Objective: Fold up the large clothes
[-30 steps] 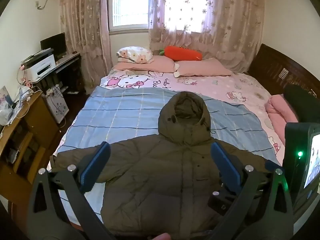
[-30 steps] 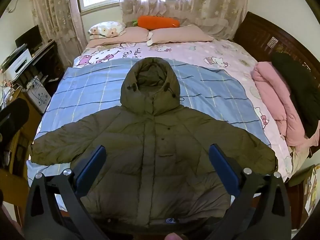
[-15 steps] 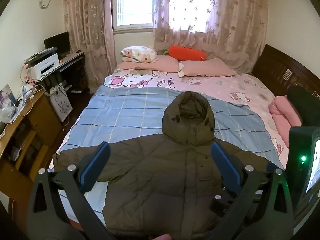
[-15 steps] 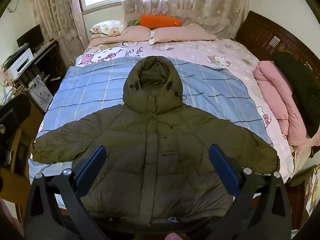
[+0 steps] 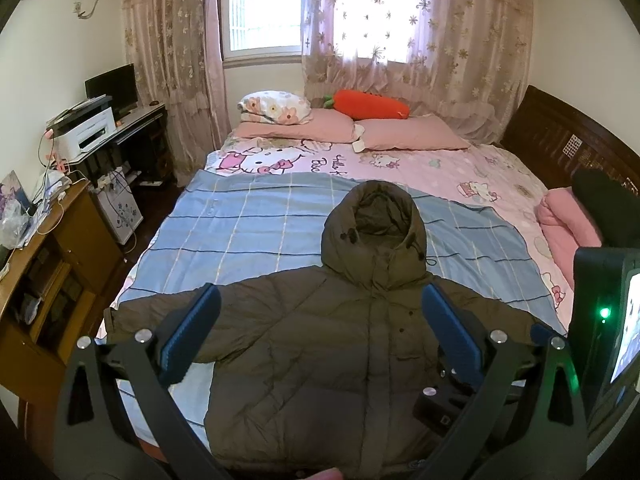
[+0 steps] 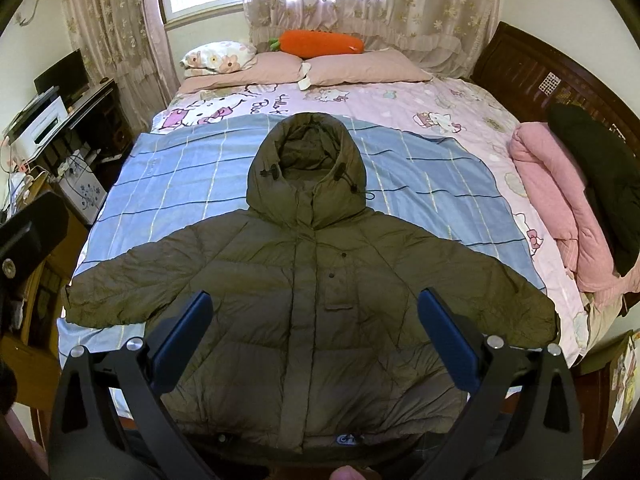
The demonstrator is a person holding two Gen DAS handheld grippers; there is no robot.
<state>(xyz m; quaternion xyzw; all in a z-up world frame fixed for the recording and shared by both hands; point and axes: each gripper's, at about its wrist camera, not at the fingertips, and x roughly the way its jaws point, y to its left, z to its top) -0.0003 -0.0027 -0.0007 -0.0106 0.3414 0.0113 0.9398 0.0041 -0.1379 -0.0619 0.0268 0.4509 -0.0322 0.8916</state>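
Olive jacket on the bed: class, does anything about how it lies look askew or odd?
Nothing stands out. The olive jacket lies flat, front up, sleeves spread, hood toward the pillows, on the blue checked blanket. Both grippers hover open above it.

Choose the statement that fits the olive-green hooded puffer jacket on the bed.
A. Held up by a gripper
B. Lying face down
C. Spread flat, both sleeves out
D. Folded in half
C: the olive-green hooded puffer jacket lies front up on the blue checked blanket, sleeves extended sideways.

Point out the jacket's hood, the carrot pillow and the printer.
hood (image 6: 306, 168): right wrist view, on its opening.
carrot pillow (image 6: 320, 42): right wrist view, mid body.
printer (image 5: 86, 132): left wrist view, front face.
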